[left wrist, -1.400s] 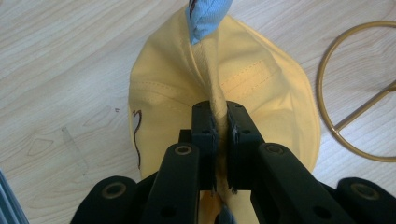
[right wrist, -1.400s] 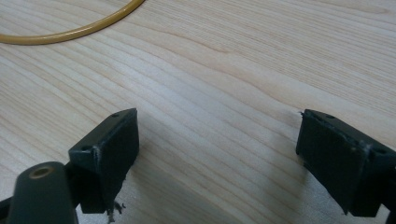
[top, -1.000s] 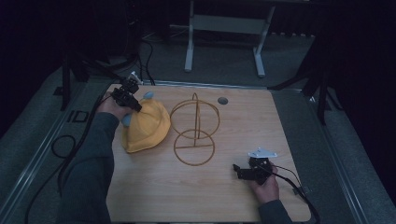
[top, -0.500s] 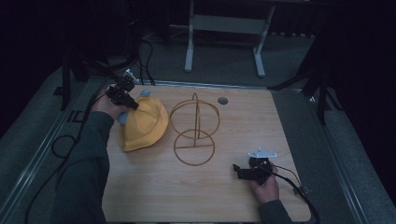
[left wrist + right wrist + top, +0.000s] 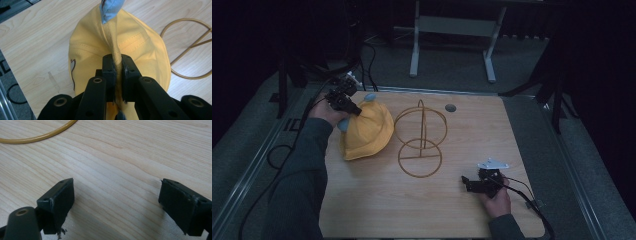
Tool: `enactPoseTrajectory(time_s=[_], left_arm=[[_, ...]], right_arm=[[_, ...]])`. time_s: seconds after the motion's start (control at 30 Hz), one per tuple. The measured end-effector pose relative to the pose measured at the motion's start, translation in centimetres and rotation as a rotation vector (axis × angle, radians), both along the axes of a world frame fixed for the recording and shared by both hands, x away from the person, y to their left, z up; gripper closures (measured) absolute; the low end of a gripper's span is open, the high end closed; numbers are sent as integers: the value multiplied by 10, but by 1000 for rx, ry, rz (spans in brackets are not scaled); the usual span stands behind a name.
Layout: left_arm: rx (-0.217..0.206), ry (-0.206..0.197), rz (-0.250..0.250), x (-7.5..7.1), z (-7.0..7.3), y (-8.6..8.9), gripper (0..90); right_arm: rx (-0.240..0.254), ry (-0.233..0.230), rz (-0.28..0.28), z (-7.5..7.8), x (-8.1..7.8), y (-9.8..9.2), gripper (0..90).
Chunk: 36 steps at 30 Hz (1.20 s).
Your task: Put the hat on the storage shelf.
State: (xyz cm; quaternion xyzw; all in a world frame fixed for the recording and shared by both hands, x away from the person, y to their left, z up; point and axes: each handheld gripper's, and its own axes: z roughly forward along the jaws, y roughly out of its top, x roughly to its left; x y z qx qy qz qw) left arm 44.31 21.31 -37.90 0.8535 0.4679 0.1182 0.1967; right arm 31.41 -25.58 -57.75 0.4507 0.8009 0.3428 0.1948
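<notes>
Yellow cap (image 5: 366,131) pinched at its far-left edge on the wooden table (image 5: 377,205).
Your left gripper (image 5: 117,72) is clamped on a fold of the cap, just left of the gold wire stand (image 5: 420,140); your right gripper (image 5: 116,203) rests near-right, jaws wide apart over bare wood.

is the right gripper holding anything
No, the right gripper has its jaws wide apart over the bare wooden table, with nothing between them.

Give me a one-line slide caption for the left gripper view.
Left gripper pinching a fold of the yellow hat above the wooden table.
</notes>
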Motion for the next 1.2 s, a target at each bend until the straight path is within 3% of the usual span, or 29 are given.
enactPoseTrajectory(time_s=[0.63, 1.2], left_arm=[[15, -41, -48, -10, 21, -3, 832], [4, -60, -97, -20, 36, -3, 833]], right_arm=[[1, 1, -2, 0, 0, 0, 130], [1, 1, -2, 0, 0, 0, 131]])
